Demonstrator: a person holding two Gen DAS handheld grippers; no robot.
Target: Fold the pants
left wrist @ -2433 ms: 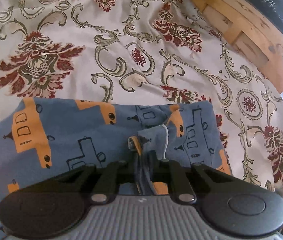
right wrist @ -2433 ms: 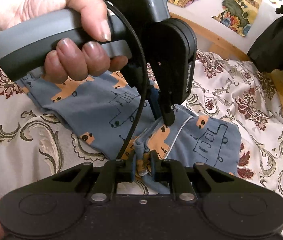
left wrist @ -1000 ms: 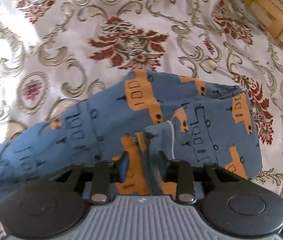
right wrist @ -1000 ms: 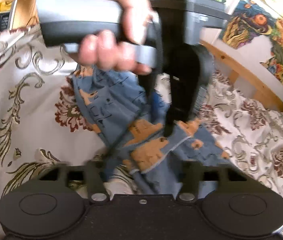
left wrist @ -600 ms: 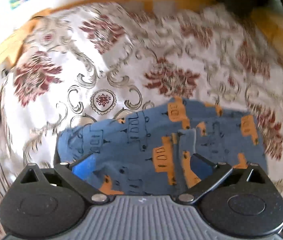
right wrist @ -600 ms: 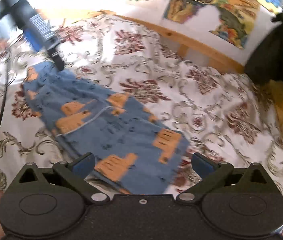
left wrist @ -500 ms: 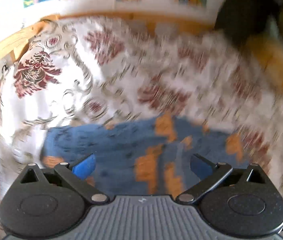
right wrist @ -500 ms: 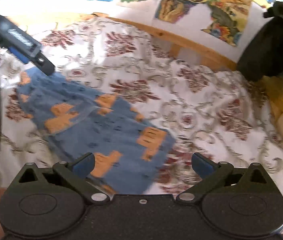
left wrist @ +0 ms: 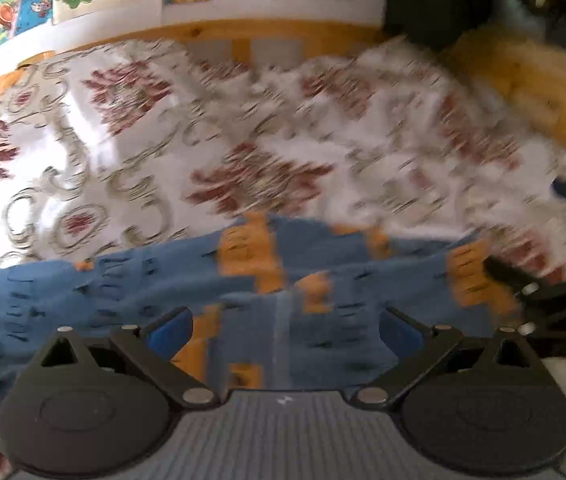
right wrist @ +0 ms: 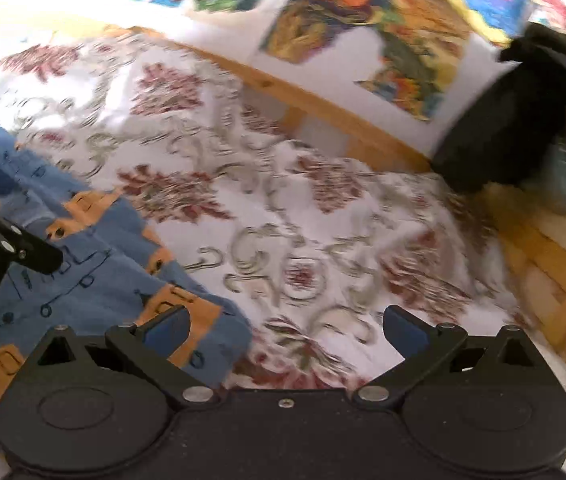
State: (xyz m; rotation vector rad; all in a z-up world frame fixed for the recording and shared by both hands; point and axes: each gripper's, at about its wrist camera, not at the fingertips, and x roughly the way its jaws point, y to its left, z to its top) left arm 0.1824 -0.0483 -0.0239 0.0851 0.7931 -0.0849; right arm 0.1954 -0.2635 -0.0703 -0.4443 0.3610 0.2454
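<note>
- Bedspread (right wrist: 323,208), floral, covers the bed to a wooden frame (right wrist: 323,112); bare cloth lies beyond and right of the garment.
- Pants (left wrist: 243,280), blue with orange print, lie flat on the bedspread, under and ahead of the left gripper (left wrist: 285,326), whose jaws are spread and hold nothing.
- Right gripper (right wrist: 287,326): jaws spread, empty, pants' edge at the left finger.
- Lettering: too blurred to read.

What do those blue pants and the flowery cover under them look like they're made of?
The pants look like soft matte knit, probably cotton: they drape limply, with printed orange shapes. The bedspread seems a smoother woven cloth with a faint sheen where light hits it; blur leaves this uncertain.
</note>
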